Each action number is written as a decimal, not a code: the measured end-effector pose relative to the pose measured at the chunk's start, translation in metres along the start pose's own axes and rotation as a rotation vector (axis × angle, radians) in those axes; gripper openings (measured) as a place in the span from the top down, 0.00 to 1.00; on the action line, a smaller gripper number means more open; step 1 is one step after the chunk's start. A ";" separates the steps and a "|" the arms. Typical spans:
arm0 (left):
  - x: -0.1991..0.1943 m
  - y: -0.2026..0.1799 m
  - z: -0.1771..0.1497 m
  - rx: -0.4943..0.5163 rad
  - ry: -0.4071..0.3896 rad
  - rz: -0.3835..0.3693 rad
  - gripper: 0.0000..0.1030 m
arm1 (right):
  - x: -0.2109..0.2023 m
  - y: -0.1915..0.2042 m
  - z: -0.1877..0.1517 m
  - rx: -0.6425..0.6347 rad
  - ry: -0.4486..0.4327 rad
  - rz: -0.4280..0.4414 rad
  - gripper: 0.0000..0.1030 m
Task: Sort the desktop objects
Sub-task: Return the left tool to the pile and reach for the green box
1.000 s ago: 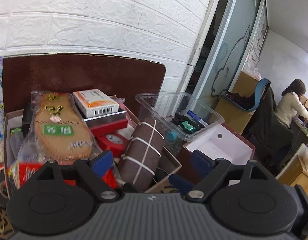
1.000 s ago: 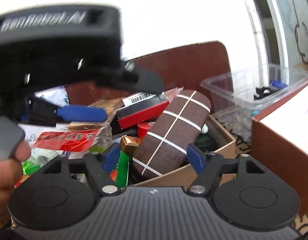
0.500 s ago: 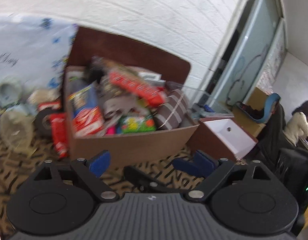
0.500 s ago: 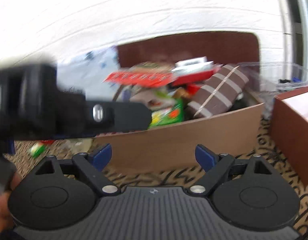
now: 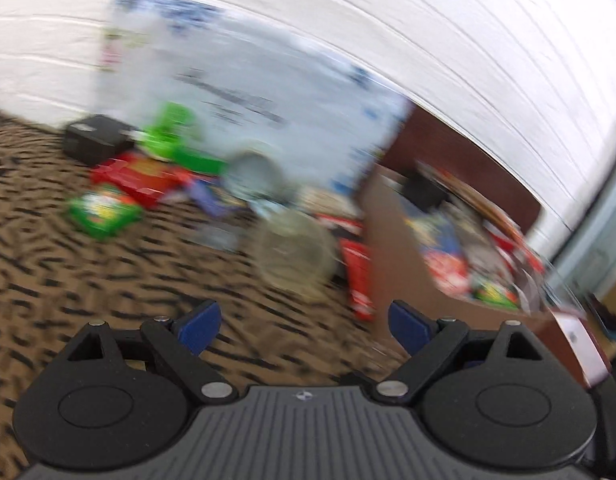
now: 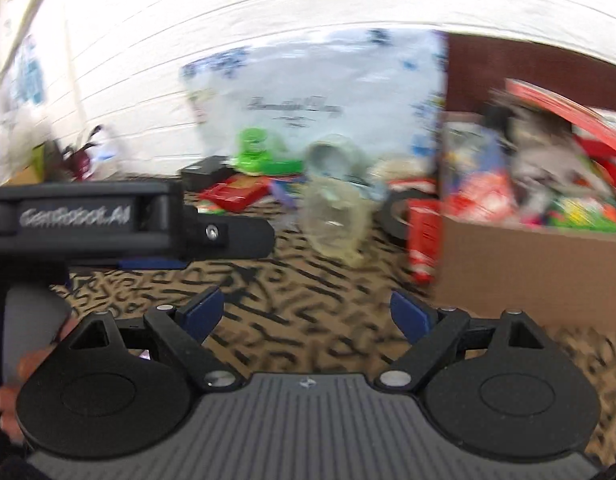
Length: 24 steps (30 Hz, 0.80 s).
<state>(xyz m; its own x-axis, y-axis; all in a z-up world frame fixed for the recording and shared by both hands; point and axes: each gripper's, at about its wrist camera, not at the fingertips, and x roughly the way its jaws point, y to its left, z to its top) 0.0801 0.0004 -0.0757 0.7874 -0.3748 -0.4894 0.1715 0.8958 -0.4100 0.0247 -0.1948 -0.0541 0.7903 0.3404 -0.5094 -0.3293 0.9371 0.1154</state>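
1. Now the left tongs [image 5: 304, 322] hang wide apart and empty above the patterned table [image 5: 108, 280], their blue pads [image 5: 200, 326] level and aimed at the loose clutter by the wall.
2. Seen from the right wrist, the left tongs come in from the left as a black bar, with the person's left hand [image 6: 12, 396] on the grip at the frame edge.
3. The right tongs [image 6: 306, 316] are likewise spread wide with nothing between them, low over the table and facing the same clutter.
4. Straight ahead of both lies a clear plastic cup [image 5: 294, 258] on its side, well apart from either pair of tongs.
5. Behind it sit a green plastic thing [image 5: 172, 140], a black box [image 5: 96, 142], a red pack [image 5: 136, 180] and a green packet [image 5: 104, 216], in front of a white bag [image 5: 244, 96] leaning at the wall.
6. The cardboard box [image 6: 528, 264] packed with goods stands to the right, a red packet [image 6: 422, 236] leaning just beside its near corner.
7. Both views are heavily blurred, so smaller items cannot be made out.
8. A second ago both tongs were right over the box, close to a brown checked case; half a second ago they had drawn back to see the whole box.
9. Since then both views have swung left, so the box sits at the right edge and the loose things fill the middle.
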 end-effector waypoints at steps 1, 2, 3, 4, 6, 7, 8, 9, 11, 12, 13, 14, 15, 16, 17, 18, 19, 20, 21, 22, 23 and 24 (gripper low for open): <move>0.001 0.011 0.006 -0.014 -0.008 0.027 0.09 | 0.007 0.007 0.004 -0.020 -0.001 0.013 0.14; 0.003 0.023 0.010 -0.026 -0.016 0.053 0.09 | 0.016 0.011 0.011 -0.039 -0.003 0.026 0.14; 0.005 0.033 0.015 -0.040 -0.026 0.078 0.09 | 0.025 0.015 0.016 -0.057 -0.010 0.040 0.14; 0.007 0.045 0.020 -0.054 -0.035 0.100 0.09 | 0.033 0.019 0.022 -0.073 -0.017 0.052 0.14; 0.012 0.067 0.031 -0.079 -0.049 0.139 0.09 | 0.052 0.028 0.033 -0.107 -0.018 0.068 0.14; 0.015 0.076 0.036 -0.089 -0.054 0.157 0.09 | 0.063 0.032 0.040 -0.123 -0.021 0.075 0.14; 0.019 0.085 0.041 -0.095 -0.057 0.172 0.09 | 0.073 0.036 0.045 -0.137 -0.020 0.080 0.15; 0.024 0.092 0.045 -0.099 -0.056 0.185 0.09 | 0.083 0.040 0.050 -0.145 -0.014 0.084 0.15; 0.036 0.106 0.050 -0.091 -0.045 0.199 0.09 | 0.107 0.047 0.059 -0.160 0.002 0.096 0.15; 0.042 0.112 0.052 -0.083 -0.041 0.205 0.09 | 0.119 0.050 0.063 -0.169 0.007 0.103 0.15; 0.048 0.118 0.053 -0.070 -0.036 0.211 0.10 | 0.131 0.053 0.067 -0.179 0.010 0.106 0.15; 0.055 0.122 0.056 -0.055 -0.030 0.216 0.10 | 0.144 0.055 0.071 -0.188 0.014 0.099 0.15; 0.062 0.126 0.057 -0.037 -0.025 0.221 0.10 | 0.156 0.057 0.074 -0.198 0.020 0.084 0.16; 0.068 0.131 0.060 -0.027 -0.029 0.224 0.10 | 0.168 0.058 0.078 -0.207 0.028 0.068 0.16; 0.073 0.135 0.062 -0.007 -0.025 0.226 0.10 | 0.182 0.059 0.081 -0.224 0.044 0.049 0.17; 0.077 0.140 0.065 0.007 -0.026 0.232 0.11 | 0.192 0.059 0.084 -0.230 0.052 0.024 0.18; 0.081 0.145 0.068 0.018 -0.029 0.243 0.12 | 0.201 0.058 0.088 -0.250 0.073 0.008 0.18; 0.083 0.150 0.071 0.028 -0.034 0.252 0.12 | 0.209 0.058 0.092 -0.267 0.090 0.000 0.20; 0.084 0.155 0.074 0.039 -0.037 0.249 0.12 | 0.213 0.056 0.096 -0.275 0.088 -0.010 0.20; 0.083 0.160 0.076 0.046 -0.045 0.239 0.12 | 0.216 0.052 0.101 -0.275 0.076 -0.021 0.21; 0.083 0.163 0.078 0.047 -0.056 0.230 0.12 | 0.220 0.048 0.107 -0.274 0.071 -0.030 0.21; 0.083 0.166 0.079 0.048 -0.062 0.214 0.12 | 0.224 0.045 0.114 -0.268 0.071 -0.039 0.21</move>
<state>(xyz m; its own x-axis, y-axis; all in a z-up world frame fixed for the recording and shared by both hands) 0.2202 0.1366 -0.1235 0.8437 -0.1604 -0.5123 0.0228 0.9642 -0.2642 0.2462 -0.0679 -0.0662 0.7702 0.2896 -0.5682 -0.4318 0.8925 -0.1305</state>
